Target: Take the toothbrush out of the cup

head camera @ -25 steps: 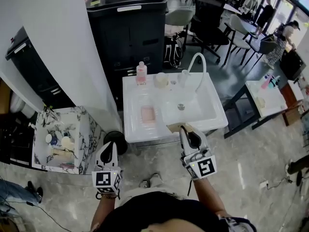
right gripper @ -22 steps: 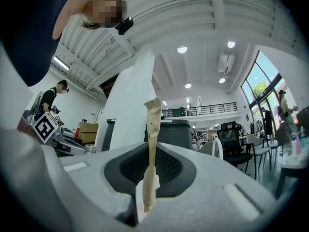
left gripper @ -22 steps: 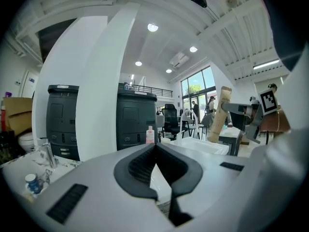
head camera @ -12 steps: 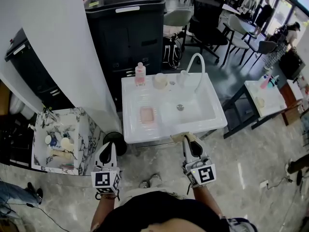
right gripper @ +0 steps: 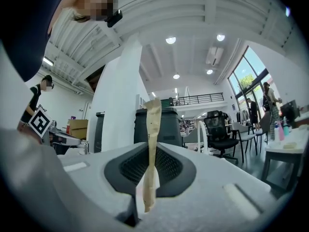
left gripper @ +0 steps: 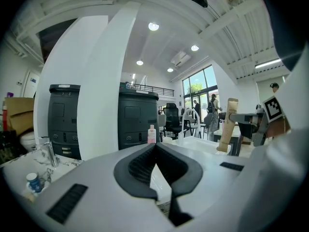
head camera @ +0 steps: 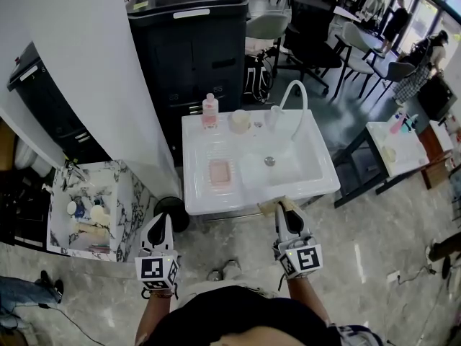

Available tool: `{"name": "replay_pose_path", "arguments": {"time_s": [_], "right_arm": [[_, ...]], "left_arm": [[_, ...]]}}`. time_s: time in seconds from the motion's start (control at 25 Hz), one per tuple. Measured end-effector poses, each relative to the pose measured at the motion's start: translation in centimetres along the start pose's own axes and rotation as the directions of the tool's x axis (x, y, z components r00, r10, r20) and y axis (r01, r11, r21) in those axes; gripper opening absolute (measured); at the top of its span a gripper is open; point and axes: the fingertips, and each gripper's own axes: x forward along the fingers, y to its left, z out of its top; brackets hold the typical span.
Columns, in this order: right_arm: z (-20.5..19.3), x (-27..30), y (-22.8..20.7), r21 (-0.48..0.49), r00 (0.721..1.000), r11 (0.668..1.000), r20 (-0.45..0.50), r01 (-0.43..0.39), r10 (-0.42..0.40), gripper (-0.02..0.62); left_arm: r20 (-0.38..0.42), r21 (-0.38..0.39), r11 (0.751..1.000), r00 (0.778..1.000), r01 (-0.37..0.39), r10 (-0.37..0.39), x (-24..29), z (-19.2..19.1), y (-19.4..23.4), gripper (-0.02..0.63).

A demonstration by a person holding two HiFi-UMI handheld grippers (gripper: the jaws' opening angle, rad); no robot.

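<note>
The right gripper (right gripper: 150,172) has its jaws pinching the toothbrush (right gripper: 152,139) — a flat, pale tan stick. In the right gripper view it stands upright between the dark ribbed pads. Its longer part rises above the jaws and a shorter end hangs below them. The pads press on it from both sides, about a third of the way up its length.

In the head view the toothbrush shows as a tan bar lying across the jaw tips. It sits just in front of the near edge of the white sink counter (head camera: 202,193). The cream cup (head camera: 240,121) stands at the counter's back edge, between a pink bottle (head camera: 209,110) and the curved white faucet (head camera: 295,101). The toothbrush is out of the cup and well apart from it, with the whole basin between them. A pink soap dish (head camera: 220,171) lies on the counter's left half.

The left gripper (head camera: 161,220) is held low at the person's left side, beside a marble-patterned side counter (head camera: 130,186). Its jaws are pressed together with nothing between them — the left gripper view shows the two pads meeting in a closed seam. The same view catches the right gripper off to the side with the tan stick upright in its jaws.
</note>
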Motion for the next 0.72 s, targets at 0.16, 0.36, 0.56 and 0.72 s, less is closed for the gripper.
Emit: {"name": "replay_pose_path", "arguments": {"time_s": [0.16, 0.36, 0.56, 0.72], "right_arm": [[-0.07, 0.17, -0.33, -0.004, 1.000, 1.000, -0.004, 0.000, 0.000, 0.029], [-0.44, 0.33, -0.65, 0.017, 1.000, 1.000, -0.011, 0.001, -0.001, 0.029], [-0.73, 0.79, -0.54, 0.014, 1.000, 1.000, -0.022, -0.006, 0.006, 0.028], [-0.78, 1.06, -0.69, 0.017, 1.000, 1.000, -0.022, -0.012, 0.013, 0.028]], "left_arm": [[-0.007, -0.005, 1.000, 1.000, -0.004, 0.004, 0.12, -0.18, 0.10, 0.003], [-0.012, -0.007, 1.000, 1.000, -0.011, 0.011, 0.22, -0.35, 0.02, 0.003], [-0.015, -0.007, 1.000, 1.000, -0.012, 0.012, 0.45, -0.42, -0.01, 0.003], [-0.019, -0.010, 1.000, 1.000, -0.012, 0.012, 0.68, -0.65, -0.29, 0.003]]}}
